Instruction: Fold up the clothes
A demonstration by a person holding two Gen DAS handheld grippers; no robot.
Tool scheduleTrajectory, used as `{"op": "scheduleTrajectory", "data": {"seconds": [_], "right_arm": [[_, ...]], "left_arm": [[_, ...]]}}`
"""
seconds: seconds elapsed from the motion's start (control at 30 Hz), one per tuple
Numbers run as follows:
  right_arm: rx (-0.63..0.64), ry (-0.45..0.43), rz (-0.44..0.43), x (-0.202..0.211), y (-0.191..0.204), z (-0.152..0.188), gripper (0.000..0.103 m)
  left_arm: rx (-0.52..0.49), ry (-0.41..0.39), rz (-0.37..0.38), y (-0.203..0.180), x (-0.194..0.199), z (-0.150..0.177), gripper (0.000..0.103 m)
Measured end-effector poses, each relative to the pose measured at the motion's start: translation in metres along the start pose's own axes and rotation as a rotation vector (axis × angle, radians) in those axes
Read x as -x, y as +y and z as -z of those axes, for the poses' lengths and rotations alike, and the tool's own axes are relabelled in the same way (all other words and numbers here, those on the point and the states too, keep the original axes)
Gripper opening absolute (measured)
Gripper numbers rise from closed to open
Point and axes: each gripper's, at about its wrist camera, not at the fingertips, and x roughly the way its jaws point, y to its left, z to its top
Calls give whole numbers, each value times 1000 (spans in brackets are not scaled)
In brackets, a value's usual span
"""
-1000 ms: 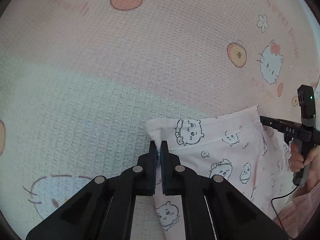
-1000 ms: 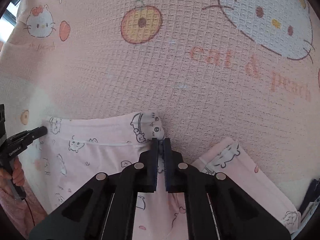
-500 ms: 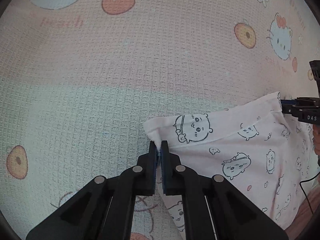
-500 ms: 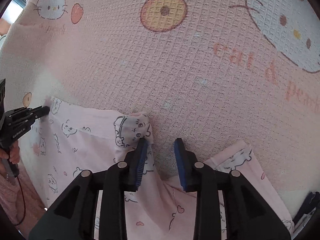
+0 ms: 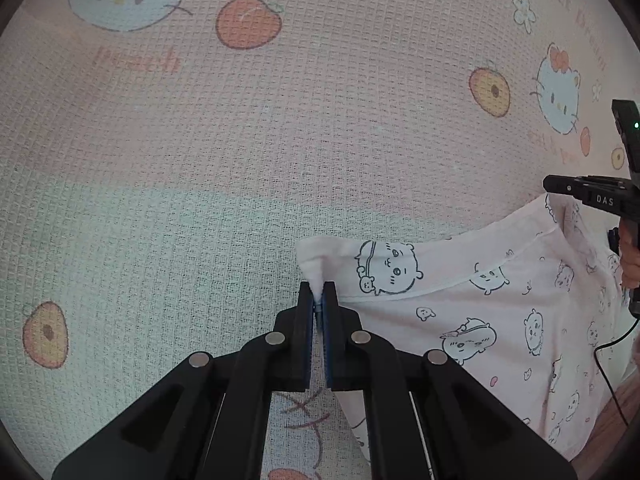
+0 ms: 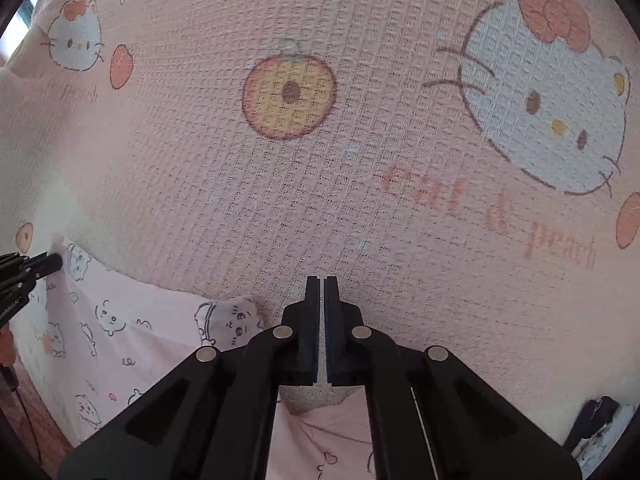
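A pale pink garment (image 5: pixel 500 304) printed with small cartoon bears lies on a pink waffle blanket. My left gripper (image 5: pixel 319 292) is shut on its upper left corner. In the right wrist view the garment (image 6: pixel 132 344) spreads at lower left, with a bunched corner just left of my right gripper (image 6: pixel 322 286). That gripper is shut with nothing between its pads and sits over bare blanket. It shows at the right edge of the left wrist view (image 5: pixel 556 184), above the garment's other corner. The left gripper shows in the right wrist view (image 6: pixel 52 260).
The blanket (image 6: pixel 360 160) carries Hello Kitty faces, peaches and lettering, and fills both views. A second fold of pink cloth (image 6: pixel 320 432) shows beneath my right gripper. A dark object (image 6: pixel 596 420) lies at lower right. A black cable (image 5: pixel 612 372) hangs at the right.
My right gripper opened, let go of the garment's corner, then shut empty and moved forward off it. My left gripper kept its hold on the other corner.
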Motion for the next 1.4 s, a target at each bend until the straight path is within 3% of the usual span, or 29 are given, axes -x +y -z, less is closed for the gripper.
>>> {"op": "scheduleTrajectory", "data": {"seconds": [0.07,0.13,0.4,0.53,0.63,0.77,0.83,0.87,0.93,0.97,1.07,1.2,1.4], "right_arm": [[-5,31,-111,0,1,1,11],[44,38,-129,-1,9,6,34],[188,56,-75,-17,34,21,36],[305,32,21,-19,56,25,35],[364,-6,118,-25,62,22,31],[251,-59,334,-28,31,0,28],[173,-52,383,-26,8,-9,25],[127,-43,350,-23,-2,-13,25],[85,-66,171,-5,-2,-12,25],[97,-79,104,2,4,-11,26],[218,-62,11,3,37,-5,29],[291,12,88,-35,53,-7,29],[167,-40,161,-36,23,-29,34]], "left_arm": [[12,20,4,3,-5,-2,5],[6,27,-4,7,-6,0,5],[14,33,-13,4,-18,-9,5],[10,33,-21,9,-18,-10,5],[3,32,-30,-7,-34,-28,5],[1,32,-36,-22,-40,-26,6],[0,33,-38,-30,-43,-24,6],[0,34,-38,-31,-43,-25,6],[1,35,-41,-38,-47,-25,6],[2,36,-42,-42,-49,-25,6],[11,36,-41,-43,-50,-26,6],[12,32,-43,-38,-48,-18,6],[24,27,-40,-35,-49,-15,8]]}}
